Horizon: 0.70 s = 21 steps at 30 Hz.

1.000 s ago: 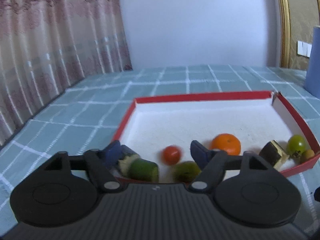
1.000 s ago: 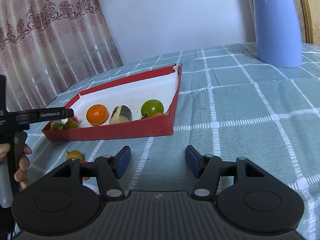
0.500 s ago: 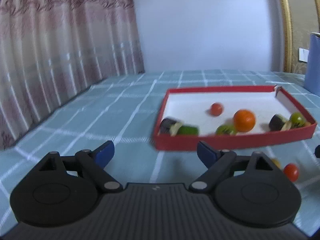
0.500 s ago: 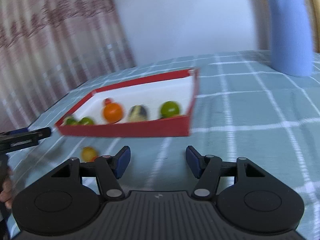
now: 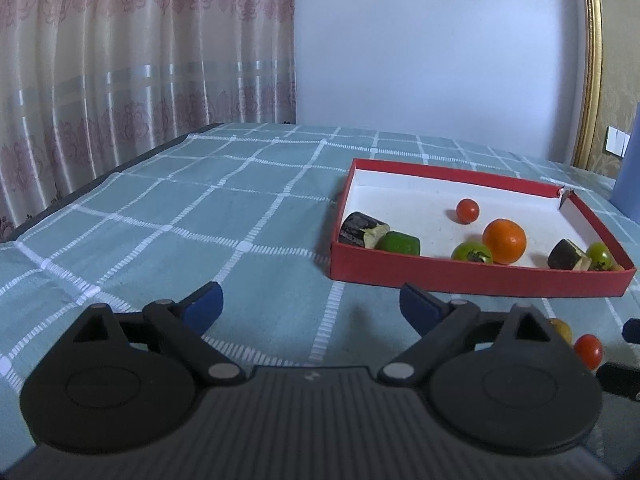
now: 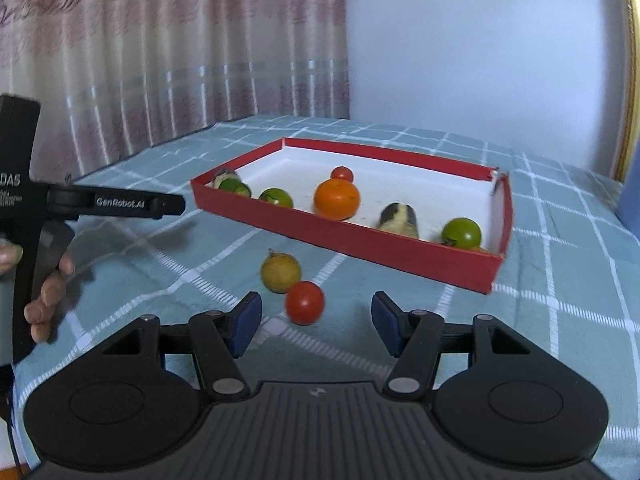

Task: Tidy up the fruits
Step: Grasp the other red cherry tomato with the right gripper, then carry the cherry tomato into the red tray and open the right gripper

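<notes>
Seen from the left wrist: left gripper (image 5: 310,300) with jaws wide apart and just been opening, nothing between the blue pads, only checked teal cloth (image 5: 200,208) beneath. Ahead and to the right, a red tray (image 5: 480,278) with white floor, holding a small red tomato (image 5: 467,211), an orange (image 5: 504,241), a green tomato (image 5: 472,252), a dark eggplant chunk (image 5: 362,230) touching a green piece (image 5: 399,243) at the near left corner, and another dark chunk (image 5: 566,255) beside a second green tomato (image 5: 599,256) at the near right corner. Outside the tray at right, a loose red tomato (image 5: 588,351) and a yellowish fruit (image 5: 560,328), partly hidden behind the gripper body. Seen from the right wrist: right gripper (image 6: 316,318) half open, empty, hovering low over the cloth, the loose red tomato (image 6: 305,303) just ahead between the pad tips, not touched, the yellowish fruit (image 6: 281,272) touching it from behind. Tray (image 6: 360,236) beyond, orange (image 6: 336,199) near its front wall. At far left, a hand (image 6: 44,300) gripping the other tool's handle, its black finger (image 6: 120,202) pointing toward the tray.
</notes>
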Motion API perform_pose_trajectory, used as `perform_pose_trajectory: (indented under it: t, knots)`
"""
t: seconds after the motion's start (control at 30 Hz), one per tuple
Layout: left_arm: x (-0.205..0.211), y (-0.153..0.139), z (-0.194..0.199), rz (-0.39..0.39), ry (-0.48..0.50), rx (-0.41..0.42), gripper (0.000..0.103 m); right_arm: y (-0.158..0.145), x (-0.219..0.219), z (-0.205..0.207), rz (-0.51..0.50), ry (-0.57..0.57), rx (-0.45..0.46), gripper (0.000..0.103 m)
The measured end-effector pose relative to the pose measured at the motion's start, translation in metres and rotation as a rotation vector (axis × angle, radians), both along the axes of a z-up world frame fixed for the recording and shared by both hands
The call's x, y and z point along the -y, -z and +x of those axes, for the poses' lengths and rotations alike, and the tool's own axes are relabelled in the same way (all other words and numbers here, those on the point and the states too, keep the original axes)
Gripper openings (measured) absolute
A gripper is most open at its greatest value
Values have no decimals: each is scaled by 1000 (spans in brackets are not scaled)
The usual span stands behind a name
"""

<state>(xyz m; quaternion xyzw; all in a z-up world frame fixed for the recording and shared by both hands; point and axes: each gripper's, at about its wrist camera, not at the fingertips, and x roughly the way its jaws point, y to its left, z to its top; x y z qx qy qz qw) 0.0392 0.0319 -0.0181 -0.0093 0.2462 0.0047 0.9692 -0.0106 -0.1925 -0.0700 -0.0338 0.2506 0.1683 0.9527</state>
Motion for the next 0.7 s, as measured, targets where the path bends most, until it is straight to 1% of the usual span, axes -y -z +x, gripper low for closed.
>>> perform_pose_trajectory:
  t: [0.07, 0.1, 0.13, 0.2, 0.23, 0.27, 0.3, 0.47, 0.53, 0.57, 0.63, 0.7]
  knots:
    - [-1, 0, 0, -2, 0, 2, 95, 1, -4, 3, -17, -8, -4, 60]
    - [-1, 0, 0, -3, -1, 1, 95, 1, -6, 5, -26, -9, -5, 59]
    - [-1, 0, -1, -3, -1, 1, 95, 2, -6, 7, -32, -10, -7, 55]
    - [-1, 0, -1, -4, -1, 0, 95, 2, -8, 12, -42, -12, -20, 53]
    - [-1, 0, -1, -4, -1, 0, 95, 3, -9, 13, -45, -13, -29, 50]
    - [-1, 0, -1, -5, 0, 1, 95, 4, -9, 16, -49, -10, -42, 43]
    - [-1, 0, 0, -6, -1, 1, 95, 5, -10, 19, -50, -12, -53, 41]
    - [-1, 0, 0, -5, 0, 0, 95, 6, -12, 25, -53, -18, -62, 41]
    - [-1, 1, 0, -4, 1, -1, 95, 7, -14, 27, -59, -24, -72, 32]
    - [-1, 1, 0, -5, 1, -1, 95, 7, -14, 28, -60, -25, -77, 32]
    - [0, 1, 1, -6, 2, -3, 95, 7, -14, 29, -51, -24, -81, 23]
    - [0, 1, 1, -5, 1, -3, 95, 7, -13, 29, -43, -17, -83, 23]
